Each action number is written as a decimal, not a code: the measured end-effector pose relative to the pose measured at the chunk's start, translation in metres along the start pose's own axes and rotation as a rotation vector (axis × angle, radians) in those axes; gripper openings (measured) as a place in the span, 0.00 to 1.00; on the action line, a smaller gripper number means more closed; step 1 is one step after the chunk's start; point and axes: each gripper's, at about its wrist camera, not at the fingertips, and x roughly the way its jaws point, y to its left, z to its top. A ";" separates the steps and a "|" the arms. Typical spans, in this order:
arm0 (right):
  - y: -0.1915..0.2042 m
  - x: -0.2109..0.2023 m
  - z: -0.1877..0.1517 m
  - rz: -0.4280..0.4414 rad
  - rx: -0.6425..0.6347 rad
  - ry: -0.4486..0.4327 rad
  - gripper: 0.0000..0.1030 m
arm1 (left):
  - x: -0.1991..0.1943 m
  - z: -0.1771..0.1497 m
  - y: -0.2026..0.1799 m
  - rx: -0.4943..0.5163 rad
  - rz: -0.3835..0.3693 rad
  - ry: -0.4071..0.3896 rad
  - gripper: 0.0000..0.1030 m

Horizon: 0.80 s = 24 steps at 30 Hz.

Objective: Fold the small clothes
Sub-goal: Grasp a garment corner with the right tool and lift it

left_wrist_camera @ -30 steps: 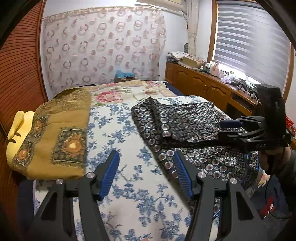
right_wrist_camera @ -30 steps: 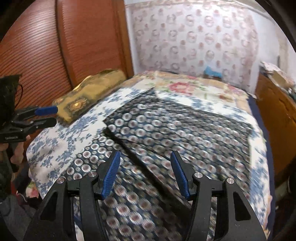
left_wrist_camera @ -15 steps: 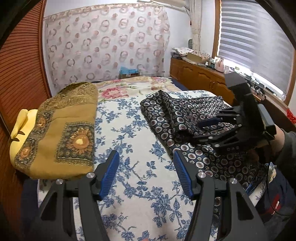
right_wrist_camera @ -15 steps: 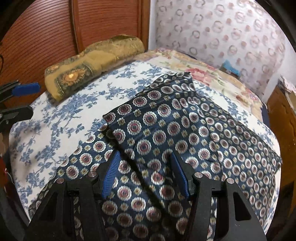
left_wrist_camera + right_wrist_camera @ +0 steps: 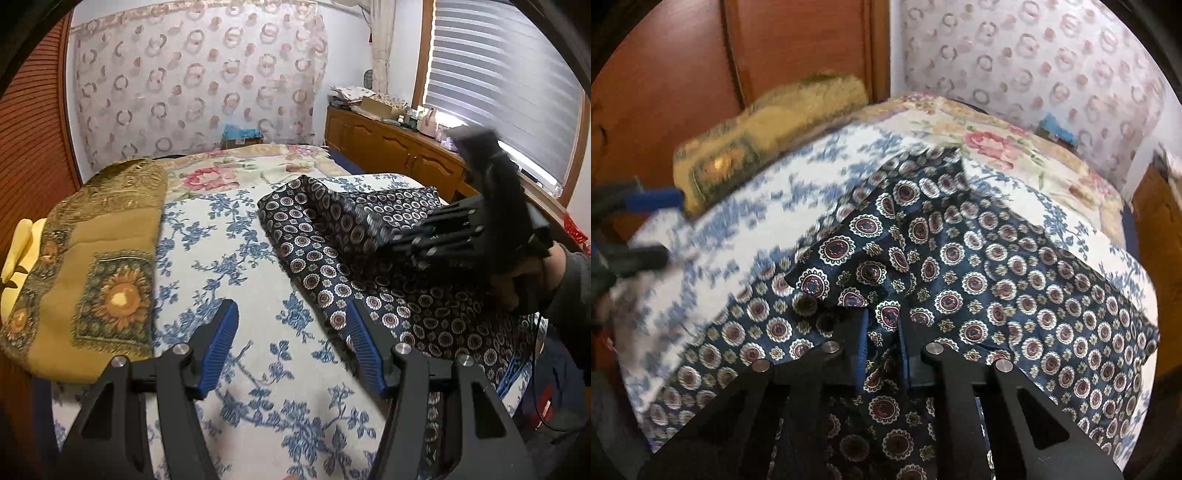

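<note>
Garment [image 5: 1015,280], dark navy with medallion print, lies on the bed [image 5: 236,258] toward its right half, spread over the blue-floral cover, its far part doubled over itself. Right gripper [image 5: 882,332]: jaws have just been closing and now pinch a raised fold of the garment near its front edge; cloth bunches up between the blue pads. From the left wrist view the right gripper [image 5: 399,240] shows blurred, low over the garment, with the person's hand [image 5: 517,284] behind it. Left gripper [image 5: 291,328]: jaws spread, nothing between them, hovering over the bed cover just left of the garment's near edge; whether the right-hand pad touches the cloth cannot be told. Ochre blanket [image 5: 92,266], folded, lies along the bed's left side, well apart from the garment.
</note>
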 end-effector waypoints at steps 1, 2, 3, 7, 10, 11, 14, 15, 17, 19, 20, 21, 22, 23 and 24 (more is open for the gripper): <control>-0.004 -0.006 0.001 0.004 0.011 -0.018 0.09 | 0.004 0.002 0.000 0.000 -0.004 0.004 0.58; -0.008 -0.012 0.002 0.004 0.022 -0.038 0.08 | 0.007 0.003 -0.001 0.000 -0.007 0.007 0.58; -0.012 -0.017 0.003 0.003 0.033 -0.053 0.08 | 0.013 0.006 -0.001 -0.002 -0.014 0.011 0.58; -0.039 -0.039 0.004 -0.004 0.097 -0.107 0.08 | 0.035 0.013 -0.003 -0.003 -0.027 0.045 0.58; -0.062 -0.049 0.000 -0.027 0.145 -0.119 0.08 | 0.051 0.019 -0.008 0.007 -0.049 0.069 0.58; -0.071 -0.052 -0.002 -0.036 0.164 -0.119 0.08 | 0.055 0.021 -0.010 0.009 -0.055 0.075 0.58; -0.092 -0.060 -0.007 -0.064 0.197 -0.120 0.07 | 0.067 0.028 -0.017 0.029 -0.075 0.096 0.58; -0.098 -0.062 -0.008 -0.071 0.205 -0.121 0.07 | 0.072 0.030 -0.020 0.040 -0.082 0.104 0.58; -0.113 -0.065 -0.012 -0.087 0.225 -0.121 0.07 | 0.079 0.034 -0.024 0.055 -0.091 0.116 0.58; -0.128 -0.065 -0.014 -0.095 0.249 -0.120 0.07 | 0.085 0.038 -0.029 0.067 -0.098 0.128 0.58; -0.133 -0.065 -0.015 -0.095 0.262 -0.118 0.07 | 0.088 0.039 -0.030 0.070 -0.101 0.133 0.58; -0.138 -0.063 -0.015 -0.097 0.269 -0.115 0.07 | 0.091 0.040 -0.031 0.073 -0.103 0.139 0.58; -0.143 -0.061 -0.016 -0.103 0.273 -0.110 0.07 | 0.094 0.040 -0.033 0.074 -0.104 0.146 0.58; -0.147 -0.060 -0.016 -0.109 0.276 -0.107 0.07 | 0.096 0.040 -0.034 0.076 -0.105 0.151 0.58; -0.150 -0.059 -0.017 -0.112 0.279 -0.104 0.07 | 0.098 0.040 -0.035 0.078 -0.108 0.158 0.58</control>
